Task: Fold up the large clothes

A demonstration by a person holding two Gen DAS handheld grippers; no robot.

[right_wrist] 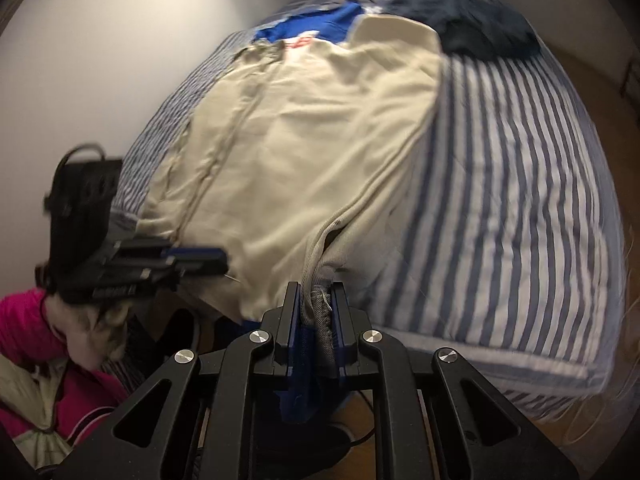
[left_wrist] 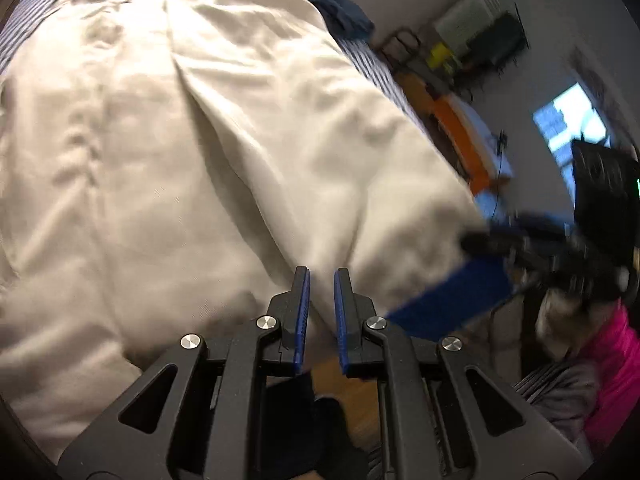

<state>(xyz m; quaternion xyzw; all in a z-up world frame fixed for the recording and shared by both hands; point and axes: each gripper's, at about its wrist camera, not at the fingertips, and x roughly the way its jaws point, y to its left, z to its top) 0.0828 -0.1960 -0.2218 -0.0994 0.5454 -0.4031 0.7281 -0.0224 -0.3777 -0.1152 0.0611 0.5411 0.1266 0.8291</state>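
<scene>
Cream jacket (right_wrist: 304,132) spread flat on a bed with a blue-striped cover (right_wrist: 520,200), zip running up its length, blue collar part at the far end. Dark garment (right_wrist: 480,32) bunched at the bed's far edge, just past the jacket's far corner. Right claw (right_wrist: 316,300) closed on the jacket's ribbed hem at the near edge; grey-cream knit is bunched between its blue pads. Left claw (left_wrist: 322,280) nearly closed at the same near hem, cream cloth between its pads in its own view, so gripping the hem too. From the right view the left claw sits at the jacket's other near corner. Frames blurred. Pink garment (right_wrist: 24,320) lies off the bed's near side.
</scene>
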